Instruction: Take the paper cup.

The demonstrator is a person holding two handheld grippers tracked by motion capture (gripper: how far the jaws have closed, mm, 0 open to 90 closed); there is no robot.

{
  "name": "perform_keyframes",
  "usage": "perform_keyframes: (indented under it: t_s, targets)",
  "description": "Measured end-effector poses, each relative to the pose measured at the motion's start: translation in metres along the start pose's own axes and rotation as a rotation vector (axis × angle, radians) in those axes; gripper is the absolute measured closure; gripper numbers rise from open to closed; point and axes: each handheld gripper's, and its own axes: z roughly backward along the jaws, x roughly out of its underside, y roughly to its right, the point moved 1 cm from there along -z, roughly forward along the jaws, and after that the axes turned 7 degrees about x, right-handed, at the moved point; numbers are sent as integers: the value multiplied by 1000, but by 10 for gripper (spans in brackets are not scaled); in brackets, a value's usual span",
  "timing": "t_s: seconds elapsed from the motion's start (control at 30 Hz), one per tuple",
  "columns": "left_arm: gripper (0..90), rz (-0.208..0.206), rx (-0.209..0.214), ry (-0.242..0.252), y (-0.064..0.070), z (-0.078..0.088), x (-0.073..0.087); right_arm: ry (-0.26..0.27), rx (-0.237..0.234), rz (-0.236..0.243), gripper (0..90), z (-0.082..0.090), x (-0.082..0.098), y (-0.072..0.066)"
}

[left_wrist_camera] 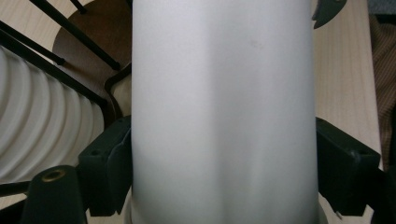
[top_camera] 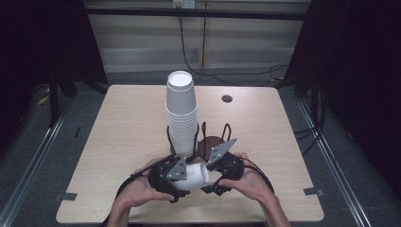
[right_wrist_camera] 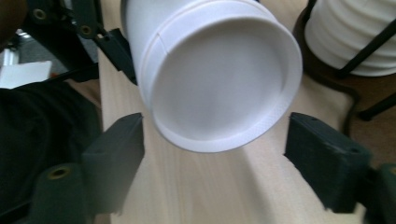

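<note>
Cup (top_camera: 196,176) is held sideways by L tool (top_camera: 176,176), low over the worktop (top_camera: 123,127) near the front edge, just in front of the stack (top_camera: 181,116). In the left gripper view the cup wall (left_wrist_camera: 219,116) is seen clamped between both jaws, pads pressed on either side, so L tool is closed onto it w/ a firm side grip.

R tool (top_camera: 218,176) is parked at the cup's closed end. In the right gripper view the cup base (right_wrist_camera: 219,88) is seen facing the cam, w/ the jaws spread wide on both sides and not touching it. R tool is open and holds nothing.

Probable reason for the pose: the cup is laid horizontal so the base is presented to R tool, approx centred between its jaws. Judged as a handover or a two-tool regrip, w/ L kept as the anchor until R is closed on the base.

The stack is kept upright in a black wire holder (top_camera: 204,135) on a dark round base; rims are seen nested at the edge of both gripper views. Cup is presumably either headed for it or taken from it; which one can't be told.

Risk: thin cup wall could be crushed if the squeeze is too hard.
</note>
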Motion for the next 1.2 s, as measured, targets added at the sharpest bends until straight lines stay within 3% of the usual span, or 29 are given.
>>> perform_keyframes:
  t_s: [0.03, 0.13, 0.27, 0.37, 0.43, 0.83, 0.93, 1.2]
  targets:
    - [180, -1, 6, -16, 0, -1, 0, -30, 5, -1, 186, -3, -1, 1]
    - [180, -7, 17, -13, 1, -2, -1, -54, 17, -2, 186, -5, -2, 2]
    - [180, -20, 32, -21, 3, -5, -4, -39, -28, 14, 165, -6, -6, 2]
    - [180, -45, 39, -41, 3, -5, -5, -60, -31, 21, 148, -6, -8, 0]
    - [180, -26, 46, -28, 6, -9, -6, -73, -47, 33, 151, -10, -10, -2]
    - [180, -42, 70, -17, 10, -13, -7, -89, -115, 46, 197, -18, -16, -5]
    - [180, -34, 88, -11, 10, -14, -6, -98, -119, 51, 199, -20, -16, -6]
    - [180, -40, 86, -4, 10, -15, -6, -97, -123, 41, 219, -18, -16, -6]
